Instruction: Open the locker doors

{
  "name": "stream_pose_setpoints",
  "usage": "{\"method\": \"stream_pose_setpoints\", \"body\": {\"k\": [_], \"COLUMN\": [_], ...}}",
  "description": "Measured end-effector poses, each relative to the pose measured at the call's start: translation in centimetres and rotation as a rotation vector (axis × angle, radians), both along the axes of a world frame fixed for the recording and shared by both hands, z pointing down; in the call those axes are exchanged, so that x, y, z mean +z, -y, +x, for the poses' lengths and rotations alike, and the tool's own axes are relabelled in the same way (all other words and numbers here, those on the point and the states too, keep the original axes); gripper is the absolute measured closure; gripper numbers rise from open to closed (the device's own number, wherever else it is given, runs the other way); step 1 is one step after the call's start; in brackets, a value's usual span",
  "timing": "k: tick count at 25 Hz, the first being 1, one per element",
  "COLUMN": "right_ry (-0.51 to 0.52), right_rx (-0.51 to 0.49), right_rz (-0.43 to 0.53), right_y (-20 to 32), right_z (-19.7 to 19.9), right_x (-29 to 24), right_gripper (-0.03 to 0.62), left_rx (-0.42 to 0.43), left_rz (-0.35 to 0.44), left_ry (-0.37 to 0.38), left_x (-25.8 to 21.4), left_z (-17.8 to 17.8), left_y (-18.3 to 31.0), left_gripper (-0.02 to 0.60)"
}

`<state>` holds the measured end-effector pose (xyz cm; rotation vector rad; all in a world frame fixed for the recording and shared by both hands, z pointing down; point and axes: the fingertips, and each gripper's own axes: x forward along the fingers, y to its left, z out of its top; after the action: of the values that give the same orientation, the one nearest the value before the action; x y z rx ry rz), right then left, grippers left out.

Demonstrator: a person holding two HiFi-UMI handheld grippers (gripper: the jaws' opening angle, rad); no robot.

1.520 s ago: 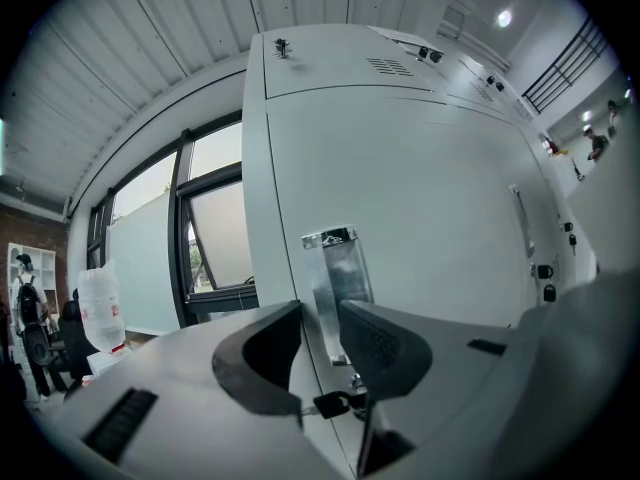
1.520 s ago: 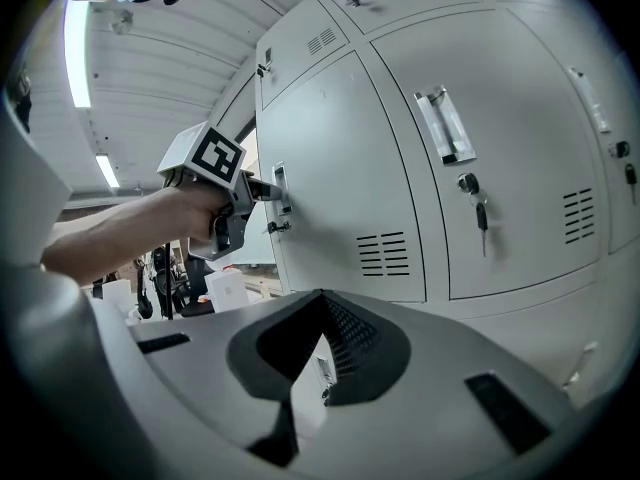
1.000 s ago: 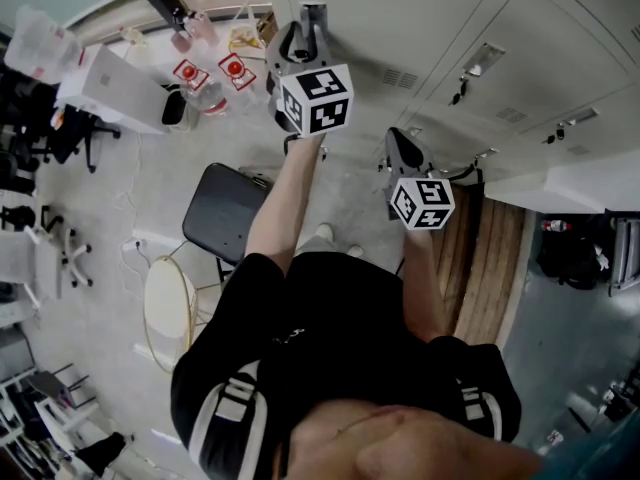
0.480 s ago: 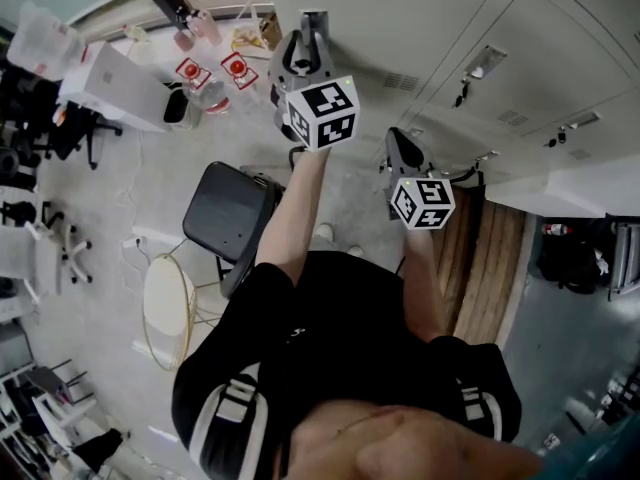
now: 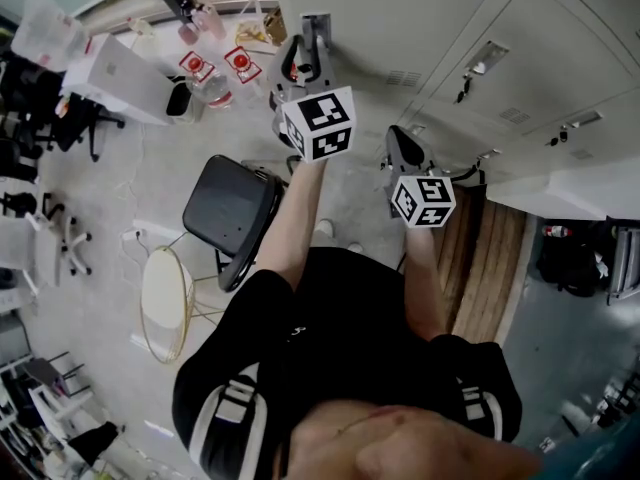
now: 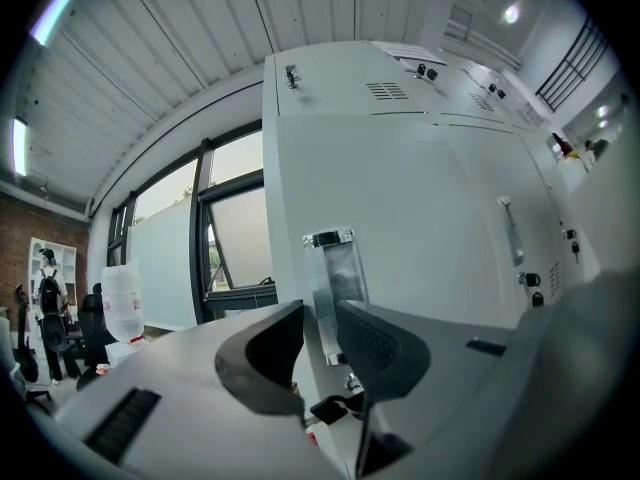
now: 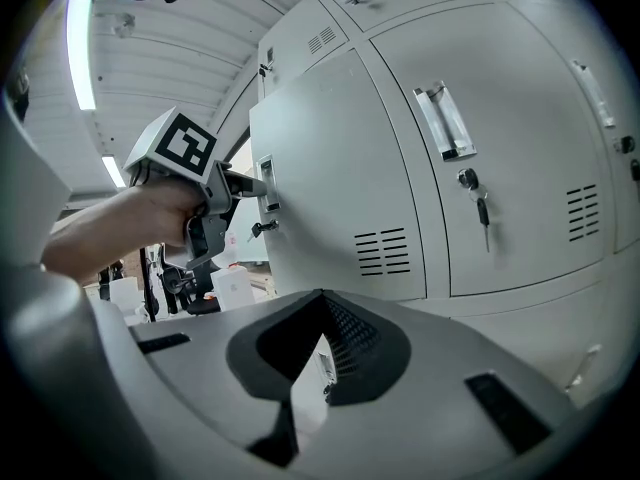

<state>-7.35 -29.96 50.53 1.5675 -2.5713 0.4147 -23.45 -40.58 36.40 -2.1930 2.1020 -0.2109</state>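
The left gripper (image 6: pixel 320 310) has just been closing. Its fingers pinch the chrome handle (image 6: pixel 336 258) between them, and the partly open door (image 6: pixel 440 208) lies just beyond their tips. The right gripper (image 7: pixel 322 313) is closed and empty. The pull should probably follow the door's arc with a firm pinch, or the handle may slip off the pads.

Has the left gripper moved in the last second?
Yes. The left gripper has slid down the head view, away from the red-capped bottles, toward the person, its fingers just closing on the door handle.
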Motion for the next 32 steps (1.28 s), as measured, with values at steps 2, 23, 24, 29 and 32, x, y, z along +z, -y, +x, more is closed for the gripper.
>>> {"method": "stream_pose_setpoints", "body": {"k": [2,23,24,29,32], "right_ry": [0.0,-0.006,-0.005,-0.011,-0.013], "right_rx": [-0.008,-0.078,-0.078,-0.08,-0.084], "right_rz": [0.004,0.018,0.019,0.018,0.019], "right_y": [-0.3,-2.7,-2.7,-2.8,-3.1], "right_z": [-0.2,-1.2,-1.2,-1.2,-1.4], "right_x": [-0.2,-0.3,-0.4,-0.3,-0.4], "right_gripper": [0.586,0.586,0.586,0.586,0.586], "left_rx": [-0.006,0.256,0.26,0.24,0.252], "left_rz": [-0.001,0.048,0.048,0.06,0.062], "left_ry": [0.003,-0.008,-0.005,0.012,0.017], "left_x": [0.0,-1.7,-1.7,-1.6,-1.7], "left_z": [0.0,0.8,0.9,0.3,0.4], "left_y": [-0.5,-2.8,-2.8,-3.3,-4.1], "left_gripper": [0.472,0.379,0.38,0.433,0.434]}}
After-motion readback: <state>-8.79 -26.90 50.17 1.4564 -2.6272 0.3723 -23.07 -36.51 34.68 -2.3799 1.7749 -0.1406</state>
